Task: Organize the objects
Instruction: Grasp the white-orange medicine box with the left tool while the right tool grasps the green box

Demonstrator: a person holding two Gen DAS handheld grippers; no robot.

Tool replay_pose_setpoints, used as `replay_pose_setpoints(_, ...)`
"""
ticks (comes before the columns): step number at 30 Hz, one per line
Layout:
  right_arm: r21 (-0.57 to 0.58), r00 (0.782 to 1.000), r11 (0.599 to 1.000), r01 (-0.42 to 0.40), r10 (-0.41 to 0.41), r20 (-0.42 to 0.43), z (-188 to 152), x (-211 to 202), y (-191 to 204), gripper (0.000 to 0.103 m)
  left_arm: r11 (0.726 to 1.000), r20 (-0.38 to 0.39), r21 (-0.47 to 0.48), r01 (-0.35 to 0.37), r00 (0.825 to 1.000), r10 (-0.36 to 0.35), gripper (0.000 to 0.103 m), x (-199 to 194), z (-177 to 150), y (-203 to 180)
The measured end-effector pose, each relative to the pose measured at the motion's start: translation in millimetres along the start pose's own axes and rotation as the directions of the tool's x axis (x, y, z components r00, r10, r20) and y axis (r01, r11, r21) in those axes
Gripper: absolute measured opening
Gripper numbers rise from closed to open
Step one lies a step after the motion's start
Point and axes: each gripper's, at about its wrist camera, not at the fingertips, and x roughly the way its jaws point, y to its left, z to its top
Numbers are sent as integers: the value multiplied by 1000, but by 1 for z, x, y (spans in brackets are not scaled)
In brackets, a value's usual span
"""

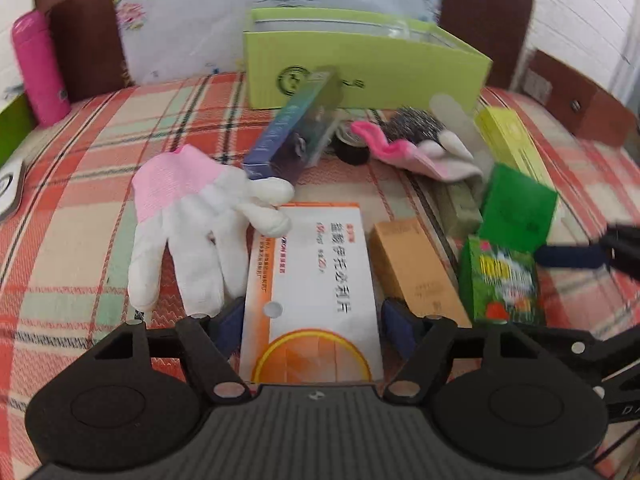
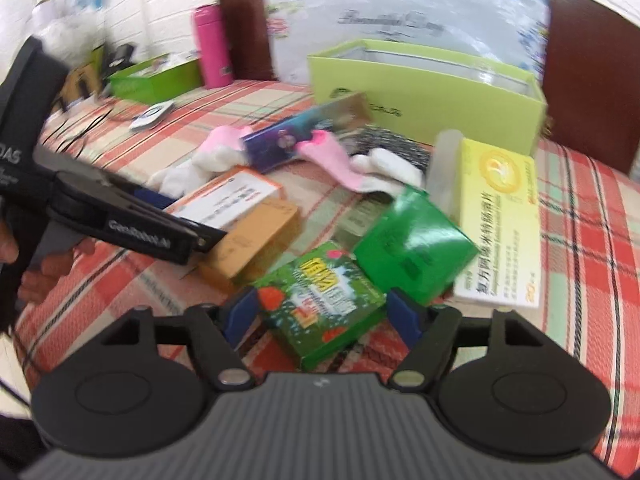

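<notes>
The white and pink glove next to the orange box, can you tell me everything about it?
The glove looks like soft knitted fabric, with a pink cuff and white palm and fingers. It lies flat and limp on the checked cloth, cuff pointing away, fingers spread toward the left gripper. Two fingers drape over the corner of the orange and white medicine box. A purple box sits by its cuff side, apparently touching. Nothing grips it.

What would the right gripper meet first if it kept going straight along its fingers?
Probably the green patterned box, which already sits between the open fingers of the right gripper. Just beyond it lies the plain green box. Depth is hard to judge through the blur.
</notes>
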Motion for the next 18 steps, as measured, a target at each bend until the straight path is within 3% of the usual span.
replay_pose_setpoints(3, -94, 999, 995, 33, -35, -18, 0, 9, 9, 80, 1000, 9, 8, 3, 1000, -3, 77, 3, 0, 2)
replay_pose_setpoints(8, -162, 1000, 987, 19, -15, 24, 7, 22, 11, 81, 1000, 24, -4, -31, 999, 31, 79, 10, 6, 0)
replay_pose_setpoints(10, -165, 1000, 986, 2, 3, 28, 5, 29, 11, 81, 1000, 27, 1, -29, 999, 29, 80, 11, 7, 0)
replay_pose_setpoints(12, -166, 1000, 986, 20, -19, 11, 2, 29, 14, 77, 1000, 29, 1, -18, 999, 18, 69, 8, 7, -1)
replay_pose_setpoints(18, -142, 999, 989, 49, -49, 2, -13, 12, 13, 77, 1000, 41, 4, -21, 999, 21, 72, 5, 2, -2)
